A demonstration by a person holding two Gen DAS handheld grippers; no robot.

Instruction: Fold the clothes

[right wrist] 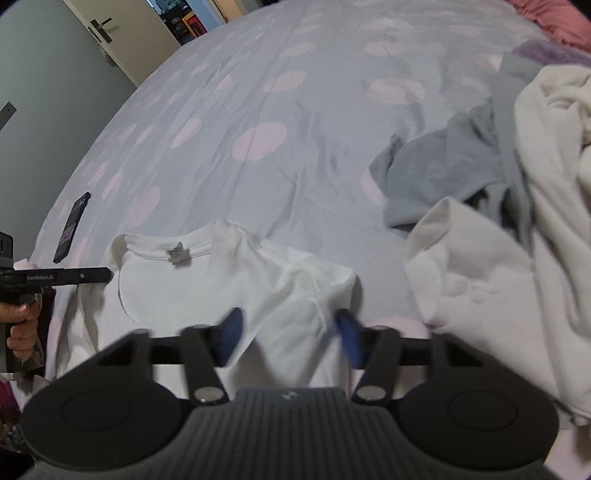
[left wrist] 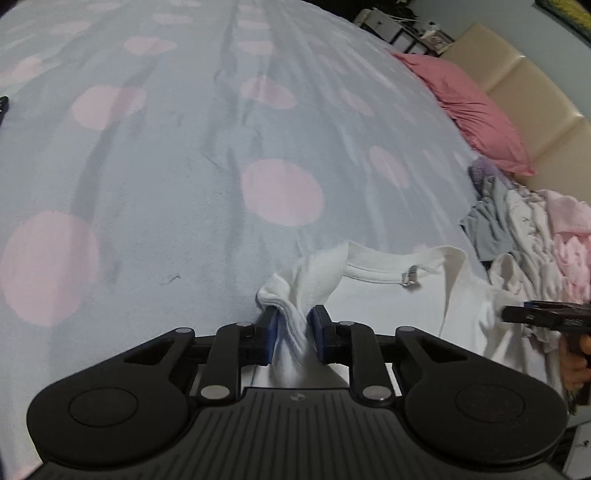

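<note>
A white T-shirt (right wrist: 207, 280) lies collar-away on the grey bedspread with pink dots (left wrist: 177, 155); its neck label (right wrist: 179, 254) shows. My left gripper (left wrist: 292, 325) is shut on the bunched left shoulder of the white T-shirt (left wrist: 388, 295). In the right wrist view my right gripper (right wrist: 290, 332) stands open, its blue pads on either side of the shirt's right shoulder and sleeve, blurred by motion. The left gripper's black body (right wrist: 55, 277) shows at the left edge with a hand under it. The right gripper (left wrist: 535, 317) shows side-on at the left wrist view's right edge.
A pile of unfolded clothes, grey (right wrist: 450, 166) and cream (right wrist: 517, 258), lies to the right of the shirt. A pink pillow (left wrist: 476, 110) rests by the beige headboard (left wrist: 528, 85). A dark phone (right wrist: 72, 227) lies near the bed's left edge. A door (right wrist: 122, 33) is beyond.
</note>
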